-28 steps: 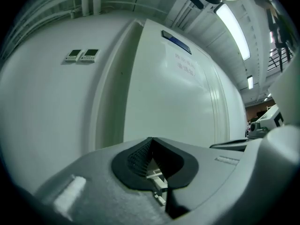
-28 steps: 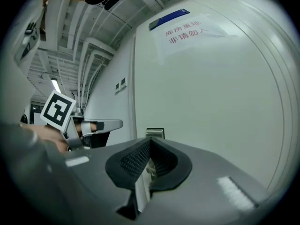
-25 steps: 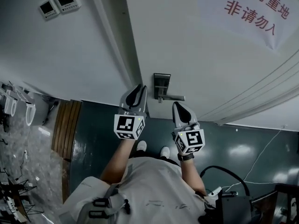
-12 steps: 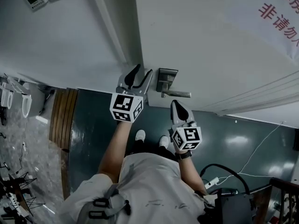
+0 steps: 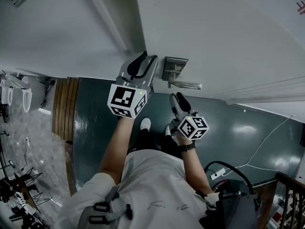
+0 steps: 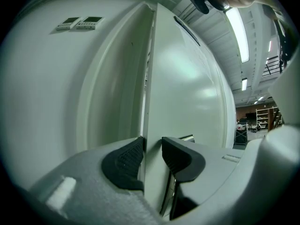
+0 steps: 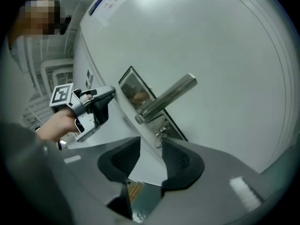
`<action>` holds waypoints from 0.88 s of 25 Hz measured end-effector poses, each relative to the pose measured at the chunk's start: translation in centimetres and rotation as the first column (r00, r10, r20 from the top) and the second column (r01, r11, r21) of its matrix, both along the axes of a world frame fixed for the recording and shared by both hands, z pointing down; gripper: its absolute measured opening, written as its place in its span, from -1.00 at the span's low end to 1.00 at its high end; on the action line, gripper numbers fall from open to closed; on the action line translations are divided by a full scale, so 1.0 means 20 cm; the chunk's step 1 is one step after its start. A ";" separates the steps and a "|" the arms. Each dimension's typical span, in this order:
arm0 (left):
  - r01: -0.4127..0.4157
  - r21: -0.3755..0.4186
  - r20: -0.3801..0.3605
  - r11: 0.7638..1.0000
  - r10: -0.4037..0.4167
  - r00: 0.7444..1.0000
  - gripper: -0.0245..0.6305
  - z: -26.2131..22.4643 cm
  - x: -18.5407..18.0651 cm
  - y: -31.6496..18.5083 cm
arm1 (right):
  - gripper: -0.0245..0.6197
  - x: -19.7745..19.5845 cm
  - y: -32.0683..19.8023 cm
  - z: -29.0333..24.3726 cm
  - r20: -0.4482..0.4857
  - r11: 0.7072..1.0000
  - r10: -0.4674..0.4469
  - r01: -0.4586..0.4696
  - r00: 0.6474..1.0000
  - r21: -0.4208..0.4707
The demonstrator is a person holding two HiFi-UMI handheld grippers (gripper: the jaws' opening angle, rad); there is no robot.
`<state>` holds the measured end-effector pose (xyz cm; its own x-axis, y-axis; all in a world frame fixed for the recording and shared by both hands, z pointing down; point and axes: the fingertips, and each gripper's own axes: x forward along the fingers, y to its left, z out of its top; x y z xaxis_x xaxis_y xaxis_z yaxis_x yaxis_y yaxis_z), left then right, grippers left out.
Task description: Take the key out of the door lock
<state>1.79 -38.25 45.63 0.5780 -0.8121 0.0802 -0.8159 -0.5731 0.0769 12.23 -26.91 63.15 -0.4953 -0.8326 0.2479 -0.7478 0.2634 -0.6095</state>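
Observation:
The white door (image 5: 214, 37) carries a steel lock plate (image 5: 173, 68) with a lever handle (image 5: 186, 85). In the right gripper view a small key (image 7: 161, 133) sticks out of the lock plate (image 7: 140, 95) just under the handle (image 7: 166, 100). My right gripper (image 7: 150, 157) sits just short of the key, its jaws opening with nothing between them. My left gripper (image 6: 151, 159) straddles the door's edge (image 6: 151, 78). Its jaws are closing and both pads (image 6: 123, 161) lie against the edge. In the head view the left gripper (image 5: 145, 67) is beside the plate and the right gripper (image 5: 177, 100) below the handle.
Left of the door stand the door frame (image 5: 107, 27) and a wall with two small control panels (image 6: 79, 22). A wooden strip (image 5: 62, 109) lies on the dark floor. Cables and a power strip (image 5: 217, 173) lie at the lower right.
The left gripper has risen level with the lock plate and spread its jaws around the door's edge. The right gripper, shut before, now stands open below the handle.

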 end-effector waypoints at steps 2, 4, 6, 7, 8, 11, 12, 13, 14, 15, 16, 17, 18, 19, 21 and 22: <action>-0.008 0.003 0.001 1.000 0.008 1.000 -0.53 0.00 0.01 0.00 | -0.41 0.01 -0.03 0.06 0.078 0.999 0.029 -0.028 0.997 -0.024; -0.010 0.008 -0.001 1.000 0.010 1.000 -0.53 0.00 0.01 0.00 | -0.32 0.01 -0.07 0.12 0.187 0.997 0.063 -0.054 0.980 -0.055; -0.009 0.009 -0.003 1.000 0.009 1.000 -0.53 -0.01 0.00 0.00 | -0.26 0.00 -0.12 0.14 0.322 0.995 0.086 -0.068 0.943 -0.068; -0.008 0.008 -0.003 1.000 0.008 1.000 -0.54 -0.01 0.00 0.01 | -0.27 -0.01 -0.14 0.13 0.394 0.996 0.087 -0.069 0.915 -0.058; -0.006 0.006 -0.003 1.000 0.007 1.000 -0.54 0.00 0.00 0.01 | -0.30 -0.03 -0.17 0.11 0.457 0.997 0.082 -0.071 0.886 -0.043; -0.003 -0.003 0.000 1.000 0.003 1.000 -0.53 0.00 0.00 0.01 | -0.32 -0.05 -0.23 0.12 0.559 0.996 0.092 -0.087 0.824 -0.036; -0.002 -0.005 0.000 1.000 0.002 1.000 -0.54 0.00 0.00 0.01 | -0.35 -0.06 -0.25 0.14 0.576 0.995 0.103 -0.095 0.811 -0.043; -0.001 -0.007 0.000 1.000 0.001 1.000 -0.53 0.00 0.00 0.01 | -0.37 -0.06 -0.26 0.16 0.592 0.993 0.115 -0.103 0.798 -0.054; -0.001 -0.008 -0.001 1.000 0.001 1.000 -0.54 0.00 0.00 0.01 | -0.38 -0.06 -0.27 0.18 0.611 0.992 0.127 -0.112 0.781 -0.063; 0.000 -0.010 -0.002 1.000 0.000 1.000 -0.54 0.00 0.00 0.01 | -0.42 -0.06 -0.28 0.19 0.636 0.990 0.138 -0.120 0.759 -0.072; 0.002 -0.011 -0.003 1.000 -0.002 1.000 -0.54 0.00 0.01 0.01 | -0.48 -0.07 -0.30 0.20 0.666 0.989 0.148 -0.127 0.731 -0.079; 0.004 -0.012 -0.003 1.000 -0.004 1.000 -0.54 0.00 0.01 0.01 | -0.55 -0.07 -0.31 0.20 0.694 0.987 0.155 -0.135 0.703 -0.084; 0.006 -0.013 -0.005 1.000 -0.006 1.000 -0.54 0.00 0.01 0.01 | -0.60 -0.07 -0.32 0.20 0.713 0.986 0.160 -0.142 0.682 -0.086; 0.008 -0.013 -0.006 1.000 -0.008 1.000 -0.54 0.00 0.00 0.01 | -0.67 -0.08 -0.33 0.20 0.724 0.985 0.164 -0.148 0.670 -0.086; 0.011 -0.016 -0.010 1.000 -0.011 1.000 -0.54 0.00 0.00 0.01 | -0.77 -0.08 -0.34 0.19 0.736 0.983 0.174 -0.161 0.654 -0.089; 0.010 -0.018 -0.011 1.000 -0.011 1.000 -0.54 0.00 0.00 0.01 | -0.82 -0.08 -0.34 0.19 0.747 0.981 0.182 -0.170 0.639 -0.094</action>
<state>1.85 -38.13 45.57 0.5702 -0.8167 0.0889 -0.8210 -0.5628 0.0959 10.57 -33.66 66.87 -0.3613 -0.9235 -0.1286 -0.0651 0.1626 -0.9845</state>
